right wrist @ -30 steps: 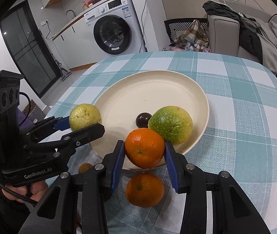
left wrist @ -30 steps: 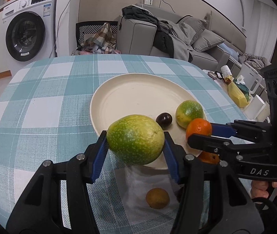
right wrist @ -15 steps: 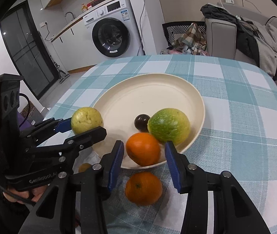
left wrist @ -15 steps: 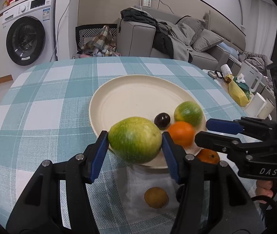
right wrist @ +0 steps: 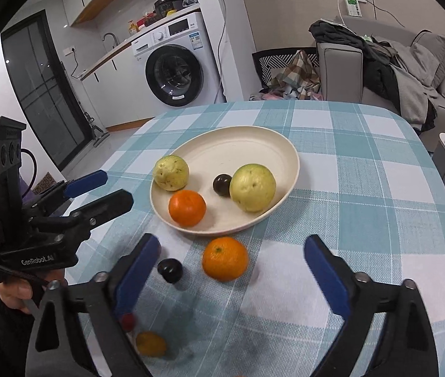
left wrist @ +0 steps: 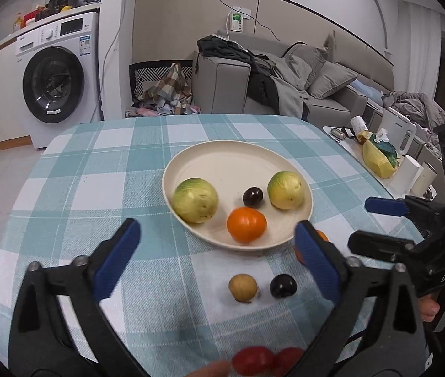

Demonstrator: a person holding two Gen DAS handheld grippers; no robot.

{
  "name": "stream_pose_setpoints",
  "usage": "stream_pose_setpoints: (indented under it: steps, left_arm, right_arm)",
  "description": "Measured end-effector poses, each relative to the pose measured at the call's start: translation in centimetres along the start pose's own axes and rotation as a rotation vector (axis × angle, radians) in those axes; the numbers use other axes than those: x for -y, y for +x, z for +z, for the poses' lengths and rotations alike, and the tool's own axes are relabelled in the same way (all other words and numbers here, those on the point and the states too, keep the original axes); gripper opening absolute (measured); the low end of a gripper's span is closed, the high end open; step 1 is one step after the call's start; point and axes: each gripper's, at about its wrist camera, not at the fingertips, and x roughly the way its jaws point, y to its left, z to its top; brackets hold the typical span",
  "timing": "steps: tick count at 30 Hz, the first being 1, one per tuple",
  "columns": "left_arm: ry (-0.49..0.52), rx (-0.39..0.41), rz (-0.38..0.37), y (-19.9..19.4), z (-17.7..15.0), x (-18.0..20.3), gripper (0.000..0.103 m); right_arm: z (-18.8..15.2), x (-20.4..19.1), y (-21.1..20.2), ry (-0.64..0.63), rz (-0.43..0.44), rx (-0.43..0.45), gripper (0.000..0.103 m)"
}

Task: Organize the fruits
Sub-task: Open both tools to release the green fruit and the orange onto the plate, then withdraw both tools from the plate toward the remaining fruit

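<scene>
1. Between left claw (left wrist: 216, 251) pads: nothing, jaws opening.
2. Between right claw (right wrist: 232, 270) pads: nothing gripped, jaws opening over loose orange (right wrist: 225, 258).
3. On plate (left wrist: 238, 160), atop checked surface (left wrist: 97, 194): two green fruits, orange, dark plum.

A cream plate (left wrist: 297, 169) on the checked cloth holds two yellow-green guavas (left wrist: 195, 200) (left wrist: 285, 190), a small dark plum (left wrist: 253, 196) between them and an orange (left wrist: 246, 223) near its front rim. Off the plate lie a second orange (right wrist: 225, 258), a dark plum (left wrist: 283, 286), a small brown fruit (left wrist: 243, 287) and red fruits (left wrist: 254, 359).
</scene>
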Motion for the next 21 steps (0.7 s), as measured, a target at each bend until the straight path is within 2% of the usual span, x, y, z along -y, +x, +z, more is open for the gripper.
stream_pose_setpoints:
  steps: [10, 21]
  left_arm:
    - [-0.041, -0.012, -0.010, -2.6, -1.8, -1.0, 0.102]
    - [-0.030, -0.032, 0.004, -1.7, -2.4, -0.9, 0.102]
  right_arm:
    - [-0.8, 0.6, -0.5, -0.013, -0.027, -0.024, 0.103]
    - [-1.7, 0.7, 0.9, -0.025, -0.060, -0.082, 0.103]
